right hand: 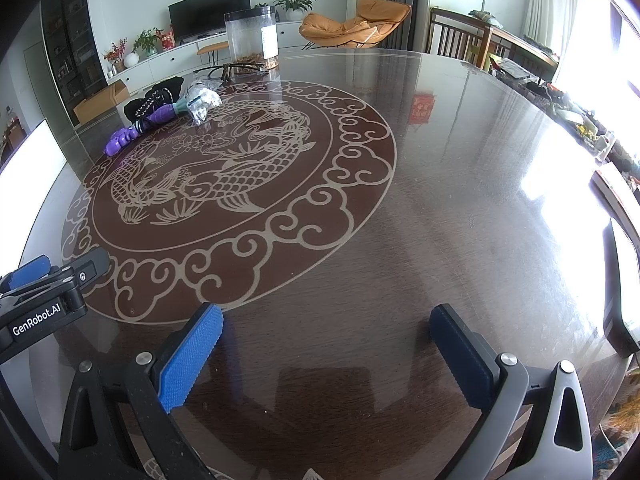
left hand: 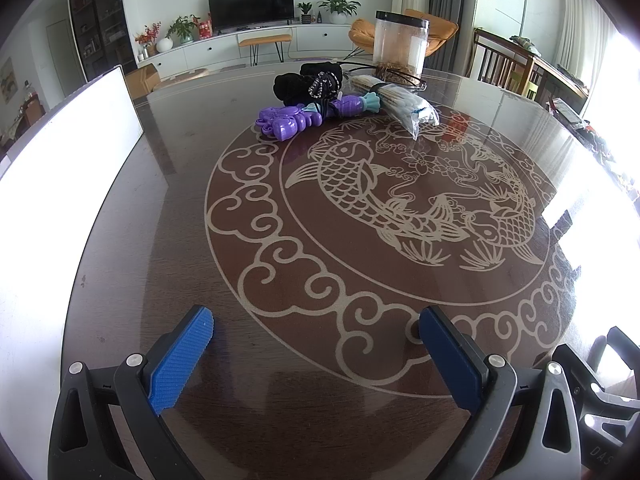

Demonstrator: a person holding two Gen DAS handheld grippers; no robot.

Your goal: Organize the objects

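A pile of objects lies at the far side of the round dark table [left hand: 180, 280]: a purple plastic toy [left hand: 284, 120] [right hand: 124, 138], a black cloth bundle [left hand: 304, 82] [right hand: 154, 98], a clear bag of sticks [left hand: 404, 108] [right hand: 202, 100] and a tall clear jar with a black lid [left hand: 400, 46] [right hand: 252, 38]. My left gripper [left hand: 316, 358] is open near the table's front, far from the pile, with nothing between its blue pads. My right gripper [right hand: 328, 356] is open too, over bare wood to the right. The left gripper's body [right hand: 44, 292] shows at the right wrist view's left edge.
A white box or board [left hand: 68, 148] stands at the table's left edge. A dark flat device [right hand: 620, 292] lies at the right edge. Wooden chairs [left hand: 504, 64], an orange lounge chair [right hand: 352, 24] and a TV cabinet stand beyond the table.
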